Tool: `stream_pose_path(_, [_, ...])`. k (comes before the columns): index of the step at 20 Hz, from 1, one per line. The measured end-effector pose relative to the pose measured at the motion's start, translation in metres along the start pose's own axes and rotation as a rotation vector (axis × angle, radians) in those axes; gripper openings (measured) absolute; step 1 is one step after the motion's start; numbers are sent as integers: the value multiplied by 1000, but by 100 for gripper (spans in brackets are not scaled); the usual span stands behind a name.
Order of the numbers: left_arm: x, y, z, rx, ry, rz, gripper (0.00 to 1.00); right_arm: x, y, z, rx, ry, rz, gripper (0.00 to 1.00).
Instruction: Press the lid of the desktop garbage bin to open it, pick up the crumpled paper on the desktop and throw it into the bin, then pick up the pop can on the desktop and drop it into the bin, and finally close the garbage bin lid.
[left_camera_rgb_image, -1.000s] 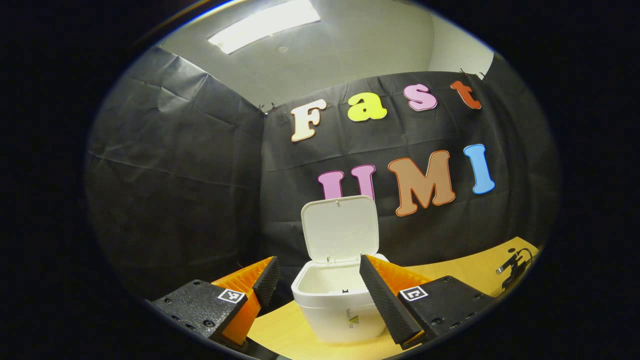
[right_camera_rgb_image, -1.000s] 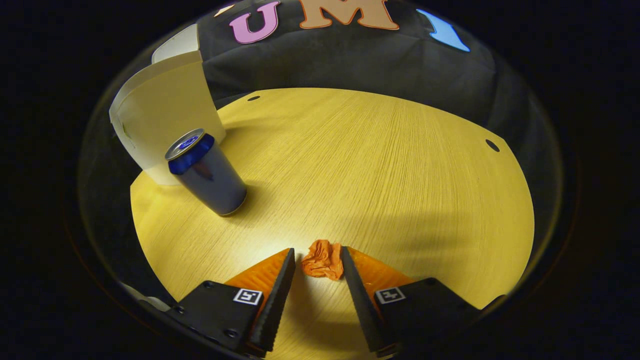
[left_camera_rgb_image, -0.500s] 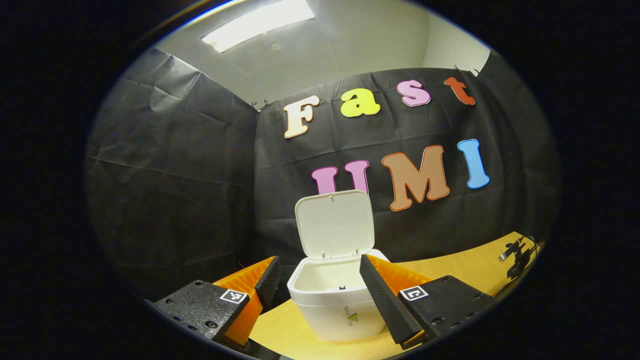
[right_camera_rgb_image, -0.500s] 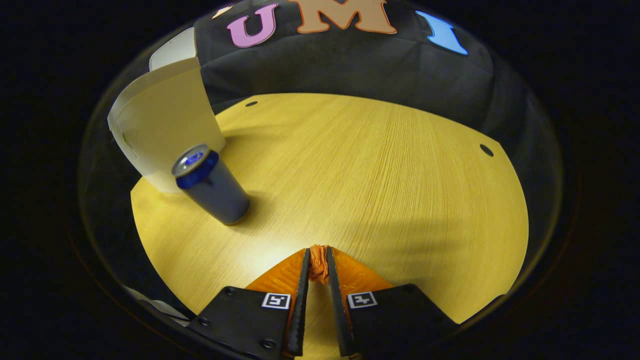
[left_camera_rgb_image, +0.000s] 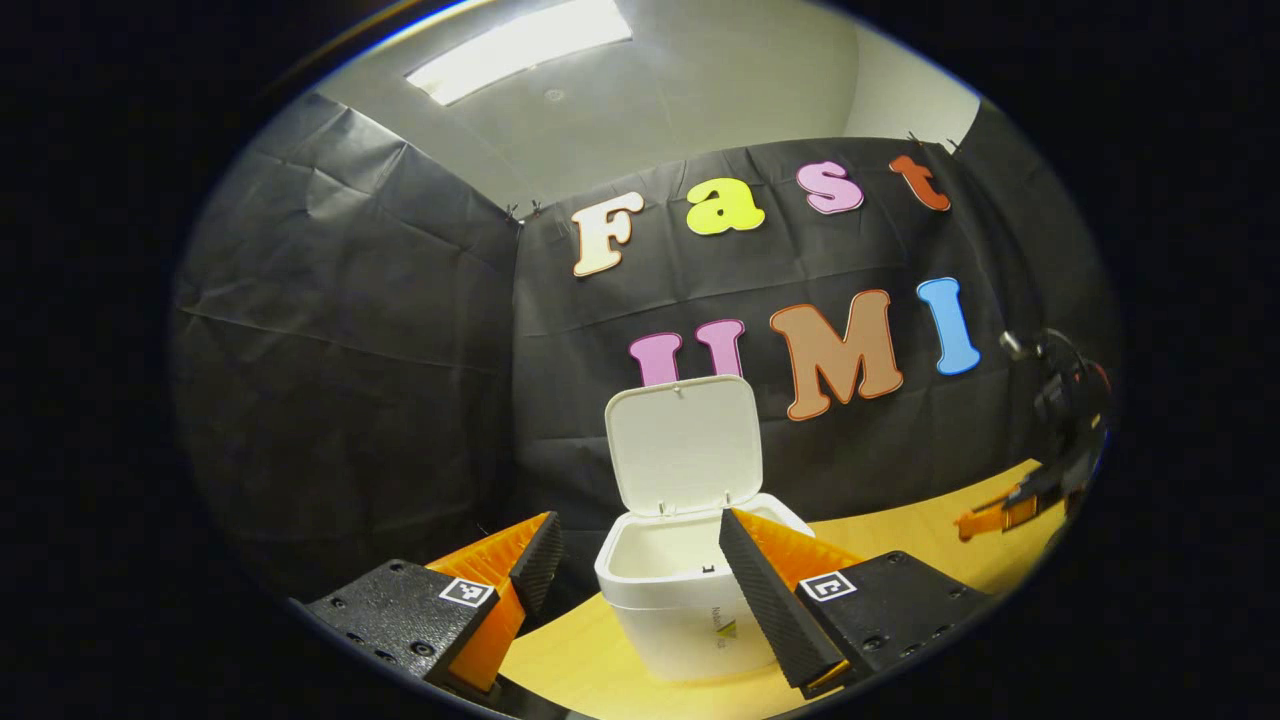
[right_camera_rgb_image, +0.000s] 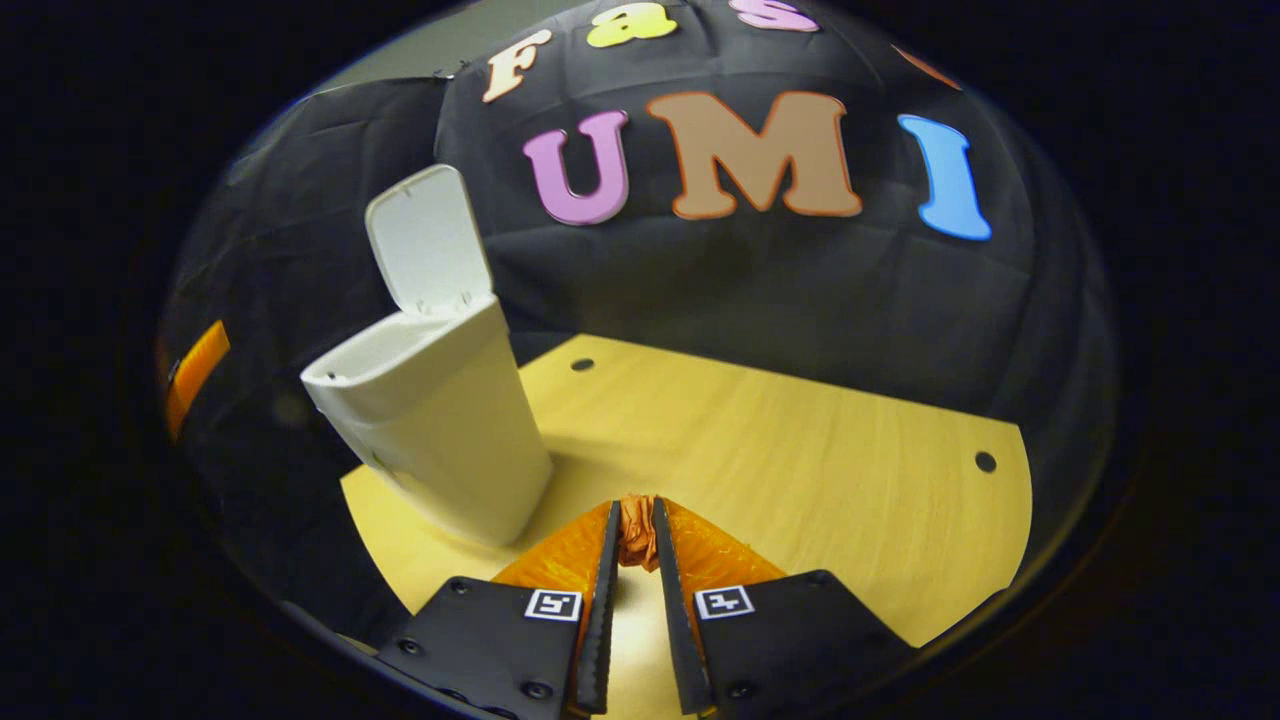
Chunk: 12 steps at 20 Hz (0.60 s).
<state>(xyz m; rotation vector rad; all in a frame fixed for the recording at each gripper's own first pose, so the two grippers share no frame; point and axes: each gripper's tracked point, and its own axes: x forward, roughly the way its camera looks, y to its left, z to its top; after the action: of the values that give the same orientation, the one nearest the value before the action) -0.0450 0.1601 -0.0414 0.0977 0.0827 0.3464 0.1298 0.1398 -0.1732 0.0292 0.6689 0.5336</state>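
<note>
The white desktop bin (left_camera_rgb_image: 685, 610) stands on the wooden table with its lid (left_camera_rgb_image: 685, 445) tipped up and back; its inside looks bare. My left gripper (left_camera_rgb_image: 640, 550) hangs open just in front of the bin's rim, nothing between its fingers. In the right gripper view the same bin (right_camera_rgb_image: 440, 420) is at the left with its lid (right_camera_rgb_image: 425, 240) raised. My right gripper (right_camera_rgb_image: 632, 525) is shut on the orange crumpled paper (right_camera_rgb_image: 636, 528), held above the table to the right of the bin. In the left gripper view the right gripper (left_camera_rgb_image: 985, 520) appears small at the far right.
The yellow wooden table (right_camera_rgb_image: 800, 450) spreads to the right of the bin, with small round holes near its edges. Black cloth walls close the booth behind and to the left. The hand-held unit (left_camera_rgb_image: 1065, 395) shows at the right edge of the left gripper view.
My right gripper closed on the crumpled paper, then lifted and tilted up, so the can left its view and the bin's opening came in. The left gripper barely shifted.
</note>
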Motion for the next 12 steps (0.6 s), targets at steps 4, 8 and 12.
stream_pose_path(4, [-2,-6,-18,-23,52,-59,94,18,72,75,-38,-128,149,27])
stream_pose_path(8, [-5,-6,-26,-32,78,-79,95,30,111,98,-113,-175,231,29])
stream_pose_path(12, [-9,0,-32,-24,96,-90,95,42,129,93,-150,-129,275,27])
